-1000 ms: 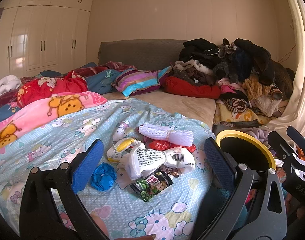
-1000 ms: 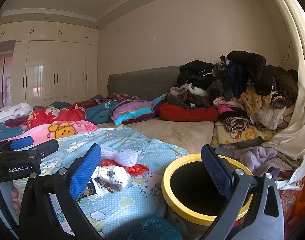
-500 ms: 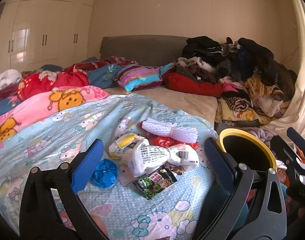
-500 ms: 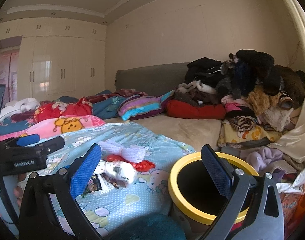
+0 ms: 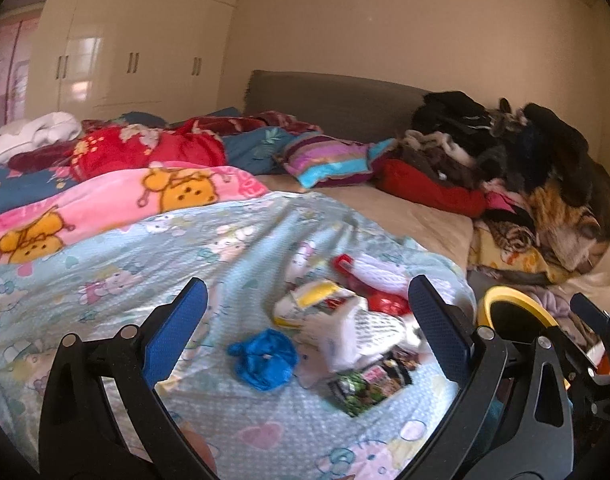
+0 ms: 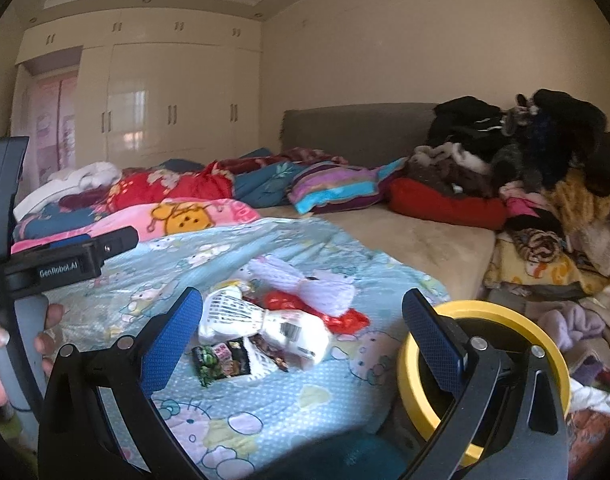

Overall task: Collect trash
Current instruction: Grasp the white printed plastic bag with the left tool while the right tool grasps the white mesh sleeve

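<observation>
A heap of trash lies on the light blue cartoon blanket (image 5: 145, 264): a crumpled blue scrap (image 5: 263, 360), a white printed bag (image 5: 349, 332), a dark snack wrapper (image 5: 369, 386), a red wrapper (image 5: 385, 302), white netting (image 5: 381, 272) and a yellow-white packet (image 5: 309, 300). My left gripper (image 5: 305, 326) is open and empty, above and short of the heap. My right gripper (image 6: 301, 328) is open and empty; the white bag (image 6: 265, 320) and dark wrapper (image 6: 225, 358) show between its fingers. A yellow-rimmed bin (image 6: 485, 368) stands at the bed's right edge, also in the left wrist view (image 5: 509, 314).
Bedding and a striped pillow (image 5: 329, 158) lie further up the bed. A big pile of clothes (image 5: 525, 168) fills the right side. White wardrobes (image 6: 165, 108) stand on the far left wall. The left gripper's body (image 6: 61, 264) shows at the right wrist view's left edge.
Both cameras have swung to the left, so the trash heap and the bin sit further right in the views. Both grippers stay open and empty.
</observation>
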Action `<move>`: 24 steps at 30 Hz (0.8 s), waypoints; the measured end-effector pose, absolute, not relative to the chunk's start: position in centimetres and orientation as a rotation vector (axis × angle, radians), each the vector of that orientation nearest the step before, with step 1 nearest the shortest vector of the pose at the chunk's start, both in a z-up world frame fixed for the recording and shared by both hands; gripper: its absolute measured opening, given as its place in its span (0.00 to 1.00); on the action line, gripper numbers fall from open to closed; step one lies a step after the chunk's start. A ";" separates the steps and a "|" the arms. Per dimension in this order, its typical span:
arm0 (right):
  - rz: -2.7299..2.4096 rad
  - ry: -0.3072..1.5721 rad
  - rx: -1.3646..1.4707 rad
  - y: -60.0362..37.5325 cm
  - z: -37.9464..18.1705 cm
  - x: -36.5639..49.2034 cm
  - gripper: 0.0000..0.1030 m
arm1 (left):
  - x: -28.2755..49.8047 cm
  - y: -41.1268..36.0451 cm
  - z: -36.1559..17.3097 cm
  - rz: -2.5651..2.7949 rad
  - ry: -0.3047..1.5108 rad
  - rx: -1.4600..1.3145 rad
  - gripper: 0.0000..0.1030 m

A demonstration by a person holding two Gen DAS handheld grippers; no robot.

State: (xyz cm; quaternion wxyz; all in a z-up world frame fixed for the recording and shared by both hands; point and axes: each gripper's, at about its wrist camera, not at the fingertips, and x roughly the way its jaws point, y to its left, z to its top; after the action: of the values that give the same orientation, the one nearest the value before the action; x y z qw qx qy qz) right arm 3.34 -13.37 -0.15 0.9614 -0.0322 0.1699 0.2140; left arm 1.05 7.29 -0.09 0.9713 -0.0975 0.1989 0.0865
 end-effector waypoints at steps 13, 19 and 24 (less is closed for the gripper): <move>0.521 0.391 -0.171 -11.6 0.8 10.0 0.94 | 3.8 10.0 -1.1 0.113 0.446 -0.219 0.90; 0.545 0.444 -0.249 -11.6 -0.2 13.8 0.94 | 6.8 8.3 -2.8 0.016 0.541 -0.191 0.90; 0.558 0.523 -0.280 -11.6 -1.3 17.7 0.80 | 9.1 7.1 -4.6 -0.059 0.635 -0.164 0.90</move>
State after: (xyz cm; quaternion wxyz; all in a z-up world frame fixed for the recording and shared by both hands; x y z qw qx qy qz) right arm 17.67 -11.59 -1.35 0.9183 -0.1360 0.2544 0.2712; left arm 9.06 7.11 -4.60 0.9464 -0.0805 0.3116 -0.0290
